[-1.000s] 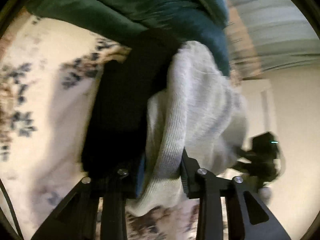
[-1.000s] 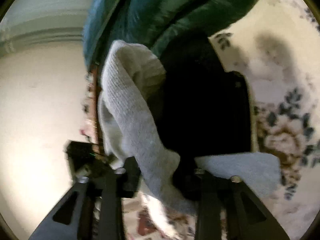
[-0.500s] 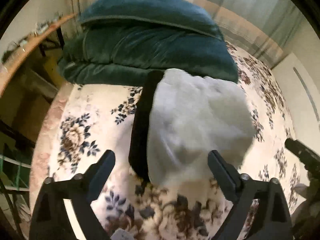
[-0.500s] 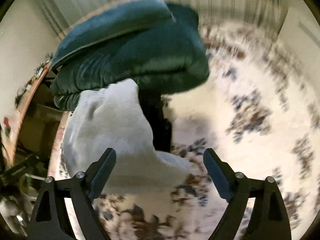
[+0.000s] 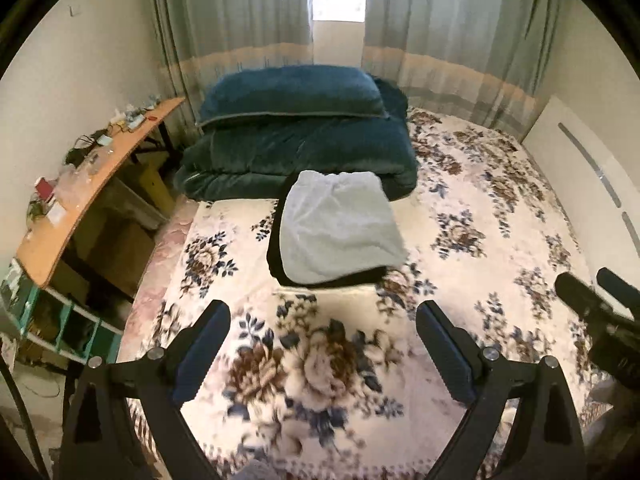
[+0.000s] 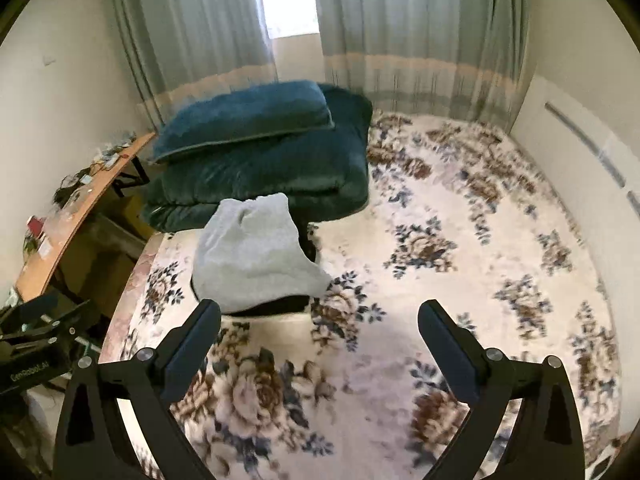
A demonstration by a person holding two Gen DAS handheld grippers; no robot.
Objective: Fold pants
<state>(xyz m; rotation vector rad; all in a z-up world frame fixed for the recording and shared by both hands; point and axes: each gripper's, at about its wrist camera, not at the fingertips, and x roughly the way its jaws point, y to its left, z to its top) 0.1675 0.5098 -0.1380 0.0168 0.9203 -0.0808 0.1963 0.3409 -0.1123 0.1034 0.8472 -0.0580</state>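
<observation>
The folded light grey pants (image 5: 340,228) lie on top of a folded black garment (image 5: 276,248) on the floral bed cover (image 5: 460,240), just in front of the teal bedding. They also show in the right wrist view (image 6: 252,256), with the black garment (image 6: 272,305) under them. My left gripper (image 5: 322,344) is open and empty, held back from the pile. My right gripper (image 6: 320,340) is open and empty, to the right of the pile.
A folded teal duvet and pillow (image 5: 296,136) sit at the head of the bed. A cluttered wooden desk (image 5: 80,184) stands to the left. Curtains (image 5: 440,20) hang behind. A white panel (image 5: 592,184) lines the right side of the bed.
Both grippers were shut on the grey pants one second ago. They let go, opened wide and drew back and up. The pants now rest on the black garment.
</observation>
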